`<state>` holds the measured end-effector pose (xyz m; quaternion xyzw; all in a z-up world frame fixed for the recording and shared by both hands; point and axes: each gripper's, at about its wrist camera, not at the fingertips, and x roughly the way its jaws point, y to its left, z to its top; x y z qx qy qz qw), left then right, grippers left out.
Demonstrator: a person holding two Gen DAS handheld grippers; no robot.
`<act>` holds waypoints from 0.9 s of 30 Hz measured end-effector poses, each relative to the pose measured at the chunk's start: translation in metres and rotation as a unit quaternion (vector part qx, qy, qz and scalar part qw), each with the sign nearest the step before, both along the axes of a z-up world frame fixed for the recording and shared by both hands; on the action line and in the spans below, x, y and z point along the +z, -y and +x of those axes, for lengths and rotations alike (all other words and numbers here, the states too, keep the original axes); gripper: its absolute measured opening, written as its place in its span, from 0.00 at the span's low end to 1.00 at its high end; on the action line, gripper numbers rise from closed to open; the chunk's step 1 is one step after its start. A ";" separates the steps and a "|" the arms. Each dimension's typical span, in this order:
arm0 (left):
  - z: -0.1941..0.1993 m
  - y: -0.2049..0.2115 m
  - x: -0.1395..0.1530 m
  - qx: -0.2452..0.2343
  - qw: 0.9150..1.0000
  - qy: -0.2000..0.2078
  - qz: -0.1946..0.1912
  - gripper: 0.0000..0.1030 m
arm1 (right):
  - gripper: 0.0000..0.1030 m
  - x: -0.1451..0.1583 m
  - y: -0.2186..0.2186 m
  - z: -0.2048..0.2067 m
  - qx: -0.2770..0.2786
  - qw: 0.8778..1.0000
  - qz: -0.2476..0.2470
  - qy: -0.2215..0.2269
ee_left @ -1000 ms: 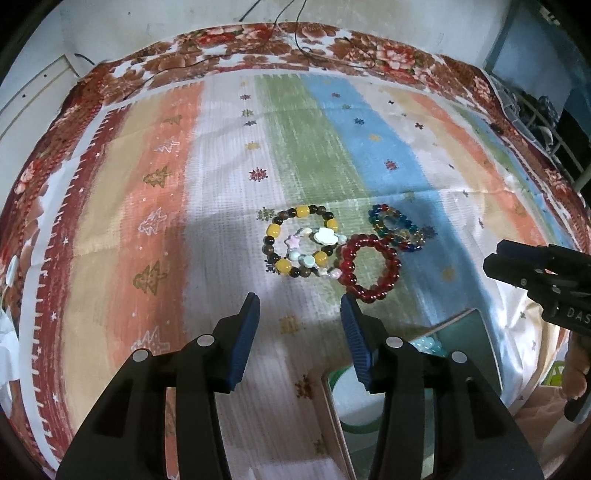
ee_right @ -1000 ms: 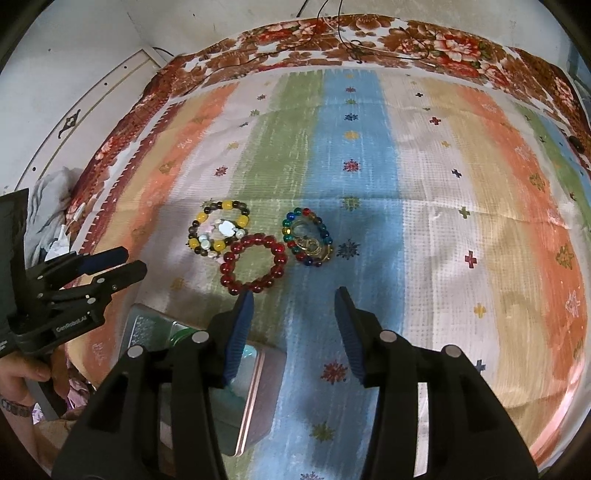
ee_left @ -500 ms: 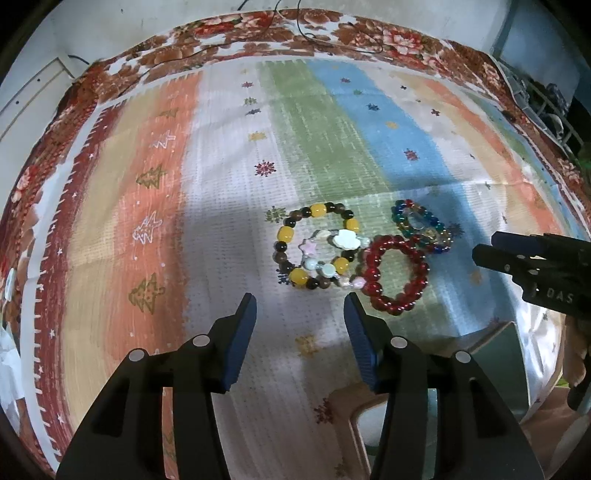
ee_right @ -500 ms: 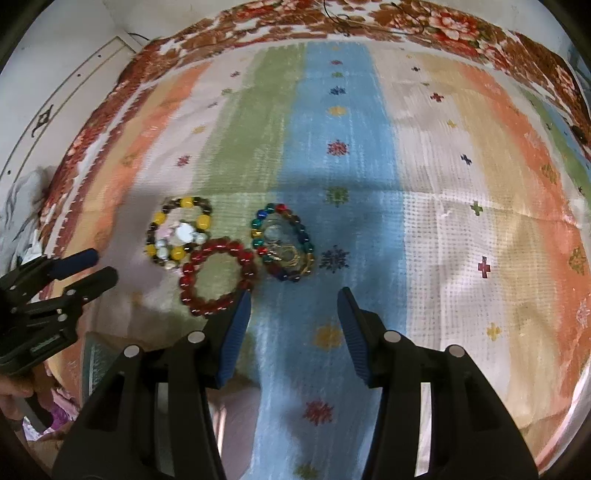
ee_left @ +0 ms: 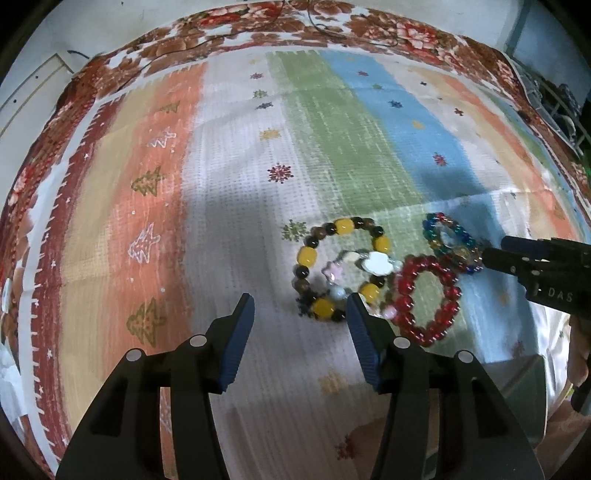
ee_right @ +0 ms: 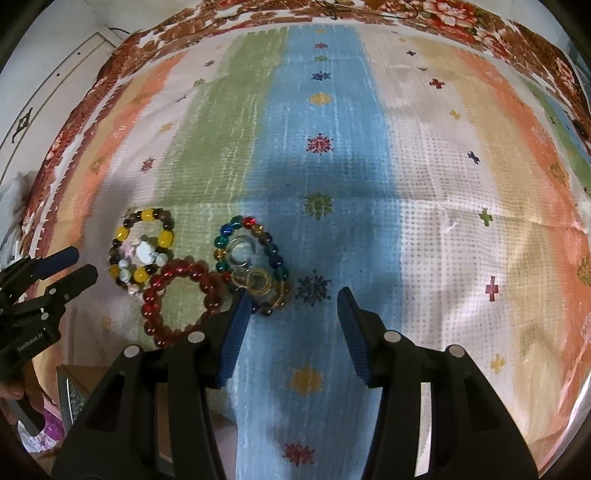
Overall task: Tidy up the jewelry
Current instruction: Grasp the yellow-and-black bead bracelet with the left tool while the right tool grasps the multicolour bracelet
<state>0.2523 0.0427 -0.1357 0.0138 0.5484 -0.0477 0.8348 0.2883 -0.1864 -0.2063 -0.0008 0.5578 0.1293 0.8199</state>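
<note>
Three bead bracelets lie together on the striped cloth: a yellow and brown one (ee_left: 341,269) with pale charms inside, a red one (ee_left: 426,301), and a multicoloured one (ee_left: 452,242) with gold rings. My left gripper (ee_left: 300,306) is open, just short of the yellow bracelet. My right gripper (ee_right: 291,295) is open; its left finger sits at the near edge of the multicoloured bracelet (ee_right: 251,254). The red bracelet (ee_right: 181,301) and yellow bracelet (ee_right: 144,249) lie to its left.
A metal box (ee_left: 524,391) sits at the cloth's near edge, also in the right wrist view (ee_right: 72,398). The striped cloth (ee_right: 443,184) stretches far and right. Cables lie along the far floral border (ee_left: 332,33).
Both grippers moved forward toward the bracelets, which now appear closer. The box has slid toward the bottom edge of both views. Both grippers stay open.
</note>
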 end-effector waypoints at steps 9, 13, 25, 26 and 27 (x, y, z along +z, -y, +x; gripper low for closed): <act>0.017 -0.001 -0.013 -0.002 1.000 -0.011 0.011 0.50 | 0.49 -0.014 0.000 0.013 -0.002 1.000 0.006 -0.016; 0.019 0.004 -0.024 -0.014 0.999 -0.022 0.034 0.35 | 0.44 -0.016 0.000 0.015 0.001 1.000 -0.003 -0.014; 0.012 0.025 -0.029 -0.062 0.995 -0.018 0.076 0.09 | 0.12 -0.021 0.004 0.012 0.010 1.000 -0.006 -0.013; 0.012 0.023 -0.028 -0.060 0.996 -0.019 0.070 0.09 | 0.12 -0.021 0.003 0.013 0.011 1.000 -0.004 -0.015; 0.012 0.021 -0.026 -0.058 0.996 -0.019 0.059 0.09 | 0.11 -0.020 0.002 0.013 0.014 1.000 -0.003 -0.015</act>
